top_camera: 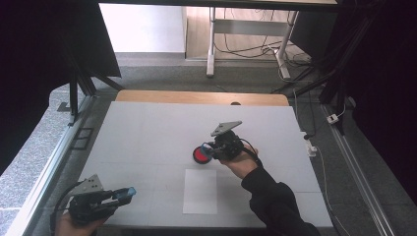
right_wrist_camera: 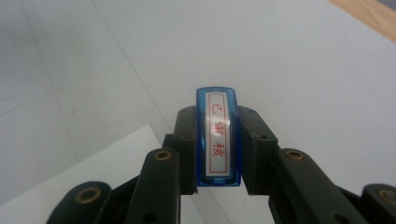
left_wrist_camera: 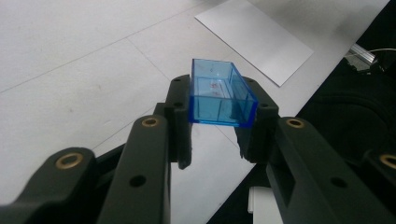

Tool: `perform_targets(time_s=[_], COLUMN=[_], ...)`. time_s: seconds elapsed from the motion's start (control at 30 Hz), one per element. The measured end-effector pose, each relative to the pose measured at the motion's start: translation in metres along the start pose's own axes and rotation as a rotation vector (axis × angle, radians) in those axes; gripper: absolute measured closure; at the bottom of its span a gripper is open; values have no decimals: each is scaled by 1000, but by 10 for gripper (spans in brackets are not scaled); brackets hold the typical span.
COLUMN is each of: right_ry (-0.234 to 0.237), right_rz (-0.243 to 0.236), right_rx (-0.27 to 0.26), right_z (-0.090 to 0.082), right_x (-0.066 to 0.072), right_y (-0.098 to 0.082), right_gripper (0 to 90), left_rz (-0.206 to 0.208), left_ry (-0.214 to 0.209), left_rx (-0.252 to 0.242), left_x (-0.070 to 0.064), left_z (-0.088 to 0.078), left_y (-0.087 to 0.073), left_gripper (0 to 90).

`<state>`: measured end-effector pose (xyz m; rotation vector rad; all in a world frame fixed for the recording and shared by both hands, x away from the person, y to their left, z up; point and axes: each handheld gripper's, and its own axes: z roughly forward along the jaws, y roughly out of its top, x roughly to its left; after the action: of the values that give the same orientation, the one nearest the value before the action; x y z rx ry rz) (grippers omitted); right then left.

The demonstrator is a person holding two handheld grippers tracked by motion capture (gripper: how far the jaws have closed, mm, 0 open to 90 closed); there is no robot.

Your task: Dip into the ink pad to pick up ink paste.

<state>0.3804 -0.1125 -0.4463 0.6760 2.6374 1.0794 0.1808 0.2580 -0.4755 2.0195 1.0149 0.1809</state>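
High view: white table (top_camera: 147, 132) with paper sheet (top_camera: 200, 191) near front edge; left gripper (top_camera: 125, 193) at front left corner, right gripper (top_camera: 209, 150) mid-table beside red disc (top_camera: 199, 155). Left gripper view: jaws clamped on clear blue cap (left_wrist_camera: 220, 95), open side up. Right gripper view: jaws pinching blue stamp (right_wrist_camera: 217, 137), label with red characters facing camera.

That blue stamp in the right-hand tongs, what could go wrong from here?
1. The blue stamp sits pinched by its narrow sides in the right tongs; pressed down unevenly, it might twist or slip.
2. It hovers by the red ink pad, with the white sheet lying apart; stray ink could mark the table.
3. The clear blue cap juts from the left tongs, gripped only at its end, so it might drop.
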Motion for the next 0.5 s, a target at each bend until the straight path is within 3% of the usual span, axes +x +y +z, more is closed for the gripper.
perform_targets(time_s=[0.5], right_ry=[-20], right_rz=[26], right_rx=[50], right_z=[31], right_x=[-16], right_y=[2], right_gripper=[710], left_rz=[-10], left_ry=[0], left_rx=[-3], left_x=[1], left_z=[0], left_y=[0], left_gripper=[682])
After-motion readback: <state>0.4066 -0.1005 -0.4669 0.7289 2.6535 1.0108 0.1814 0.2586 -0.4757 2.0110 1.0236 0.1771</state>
